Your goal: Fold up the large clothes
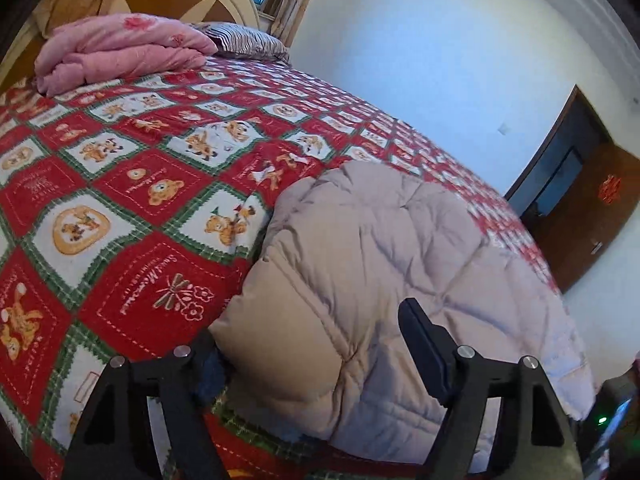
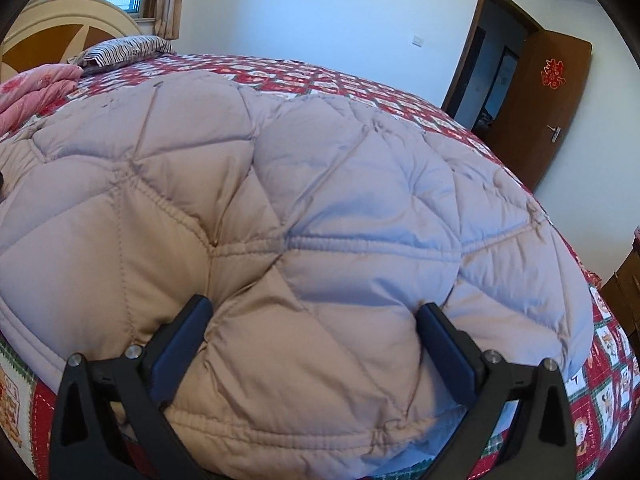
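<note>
A large beige quilted padded coat lies spread on the bed. It also shows in the left wrist view. My left gripper is open, its fingers astride the coat's near left edge; the left finger is partly hidden behind the fabric. My right gripper is open, its two fingers pressed against the coat's puffed near edge on either side of a bulge. Neither gripper has closed on fabric.
The bed carries a red, white and green patchwork bedspread. A folded pink blanket and a striped pillow lie by the headboard. An open brown door stands at the right.
</note>
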Demonstrator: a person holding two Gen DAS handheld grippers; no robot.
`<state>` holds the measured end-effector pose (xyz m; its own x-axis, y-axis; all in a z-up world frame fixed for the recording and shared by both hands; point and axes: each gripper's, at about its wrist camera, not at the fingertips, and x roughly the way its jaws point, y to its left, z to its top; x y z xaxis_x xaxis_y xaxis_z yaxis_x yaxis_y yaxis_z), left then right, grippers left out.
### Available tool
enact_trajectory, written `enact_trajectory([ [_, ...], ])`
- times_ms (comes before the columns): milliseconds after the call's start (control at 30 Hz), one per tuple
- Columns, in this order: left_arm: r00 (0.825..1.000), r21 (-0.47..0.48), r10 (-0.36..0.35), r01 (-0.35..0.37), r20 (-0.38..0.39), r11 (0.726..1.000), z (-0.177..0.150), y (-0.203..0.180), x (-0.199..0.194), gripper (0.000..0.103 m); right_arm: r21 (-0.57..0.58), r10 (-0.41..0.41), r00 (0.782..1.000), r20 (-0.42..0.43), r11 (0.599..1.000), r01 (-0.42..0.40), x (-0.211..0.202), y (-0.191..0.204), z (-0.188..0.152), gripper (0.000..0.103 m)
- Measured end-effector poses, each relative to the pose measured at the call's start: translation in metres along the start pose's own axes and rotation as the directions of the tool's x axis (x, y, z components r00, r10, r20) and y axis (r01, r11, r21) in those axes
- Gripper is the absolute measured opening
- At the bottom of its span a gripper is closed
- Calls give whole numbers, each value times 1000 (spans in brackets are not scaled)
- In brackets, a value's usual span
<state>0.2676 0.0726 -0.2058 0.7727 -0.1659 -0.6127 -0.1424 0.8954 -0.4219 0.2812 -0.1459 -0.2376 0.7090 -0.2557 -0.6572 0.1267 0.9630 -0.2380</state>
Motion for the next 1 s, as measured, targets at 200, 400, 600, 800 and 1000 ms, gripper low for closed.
enact_trajectory([
  [200, 999, -57, 47, -47, -11, 997, 1, 3, -2, 78, 2, -1, 1000, 4, 1000, 1, -1, 4, -2, 103],
  [400, 984, -29, 151, -149, 95, 988, -6, 5, -28, 79, 1, 1, 1000, 14, 1000, -1, -3, 3, -4, 103],
  [600, 997, -7, 20, -19, 72, 1000, 12, 3, -8, 99, 4, 1, 1000, 24, 1000, -1, -4, 1, -7, 103],
  [800, 1000, 76, 23, -23, -1, 997, -6, -13, 19, 95, 15, 16, 999, 33, 1000, -16, -6, -2, -9, 103],
  [1000, 999, 255, -48, 43, 15, 966, -18, -58, 3, 20, 21, 29, 999, 31, 999, -29, -5, -6, -10, 103],
])
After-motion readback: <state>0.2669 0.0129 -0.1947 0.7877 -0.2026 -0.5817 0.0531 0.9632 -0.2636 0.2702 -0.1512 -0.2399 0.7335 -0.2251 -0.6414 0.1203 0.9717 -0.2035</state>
